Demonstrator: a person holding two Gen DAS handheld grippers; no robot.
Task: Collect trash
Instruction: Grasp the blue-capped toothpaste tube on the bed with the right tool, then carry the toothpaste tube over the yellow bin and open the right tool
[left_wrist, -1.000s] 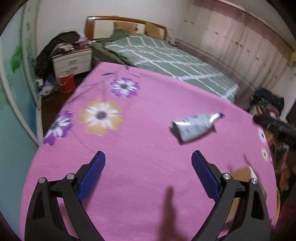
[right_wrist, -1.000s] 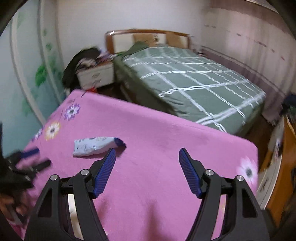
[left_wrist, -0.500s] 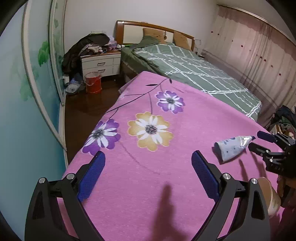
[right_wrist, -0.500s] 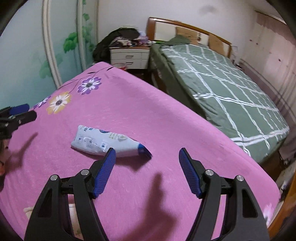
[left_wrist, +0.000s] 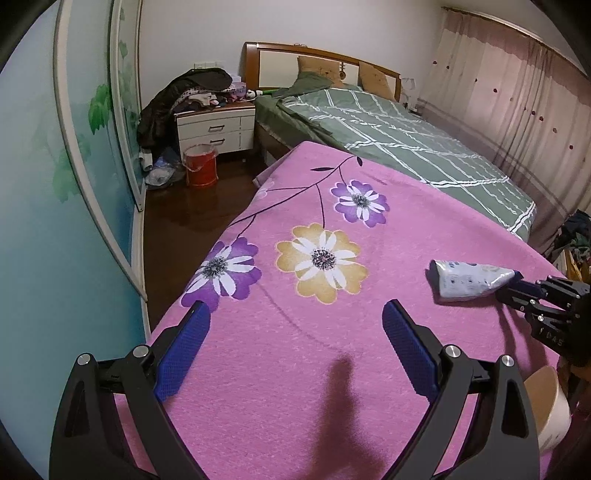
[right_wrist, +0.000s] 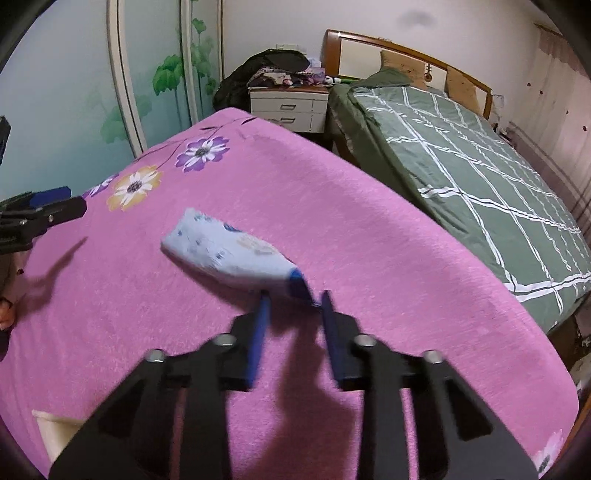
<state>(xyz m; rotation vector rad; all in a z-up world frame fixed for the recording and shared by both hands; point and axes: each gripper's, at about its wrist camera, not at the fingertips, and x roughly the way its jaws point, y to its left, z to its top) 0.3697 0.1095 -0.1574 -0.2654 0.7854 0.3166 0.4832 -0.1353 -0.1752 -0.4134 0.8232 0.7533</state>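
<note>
A: Pale blue, crumpled; the wrapper (right_wrist: 231, 258) lies flat on the pink flowered blanket (right_wrist: 369, 229), its dark tip toward the right gripper (right_wrist: 293, 299).

B: Gripping it?

A: Jaws narrowed beside that tip, nothing held; the left gripper (left_wrist: 295, 321) gapes wide, well apart from the wrapper; green bed (left_wrist: 399, 147) beyond.

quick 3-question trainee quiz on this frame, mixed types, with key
1. True or false: the left gripper is holding the tube.
2. The tube's blue cap points toward: A) right gripper B) bed C) nightstand
3. Fill in: the tube lies on a ____ floral cloth.

Key: 1 false; 2 A; 3 pink
</note>
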